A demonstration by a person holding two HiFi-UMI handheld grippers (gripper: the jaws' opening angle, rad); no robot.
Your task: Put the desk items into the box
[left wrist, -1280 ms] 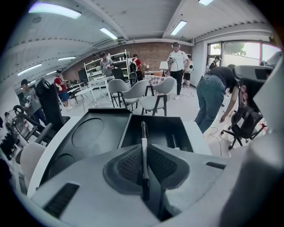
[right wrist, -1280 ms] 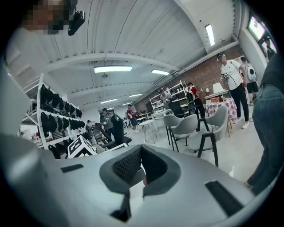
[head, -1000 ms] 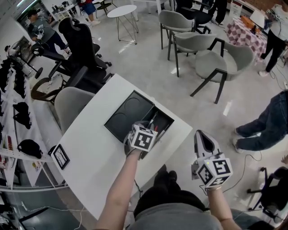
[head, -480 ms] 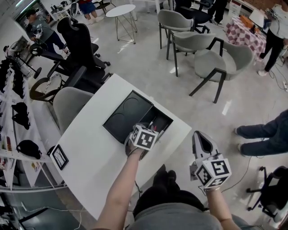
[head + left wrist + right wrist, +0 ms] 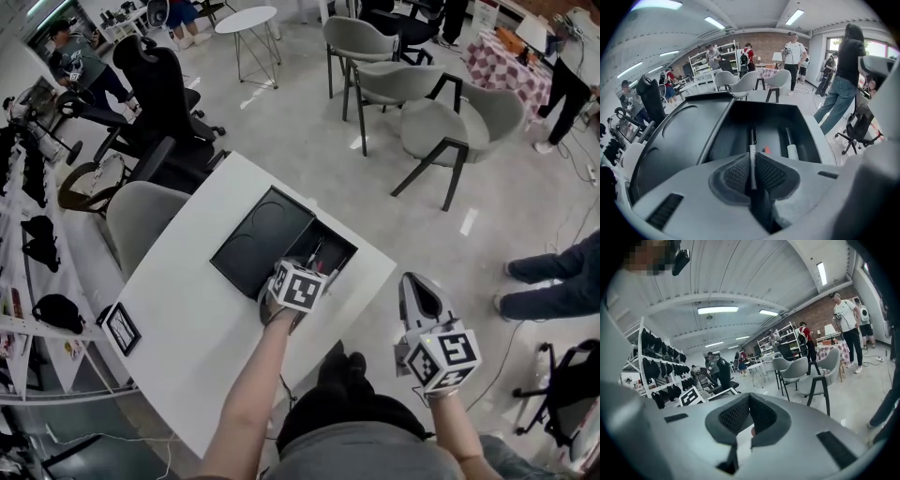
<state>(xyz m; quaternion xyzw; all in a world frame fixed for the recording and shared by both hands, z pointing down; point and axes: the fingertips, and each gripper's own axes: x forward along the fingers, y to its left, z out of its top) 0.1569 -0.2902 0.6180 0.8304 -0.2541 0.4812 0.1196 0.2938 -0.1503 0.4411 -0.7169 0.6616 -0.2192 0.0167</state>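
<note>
Though hidden overhead, pen (image 5: 751, 149) pinched in left gripper (image 5: 751, 158) — over box (image 5: 729, 140)

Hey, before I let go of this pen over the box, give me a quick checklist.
1. Grip of left claw on thin grey-and-black pen: ok, pinched between pads.
2. Pen lined up with black rectangular box's open compartment: ok.
3. Landing room there: ok, white marker lies to the right.
4. Position of right claw: ok, shut, empty, off the white table.
</note>
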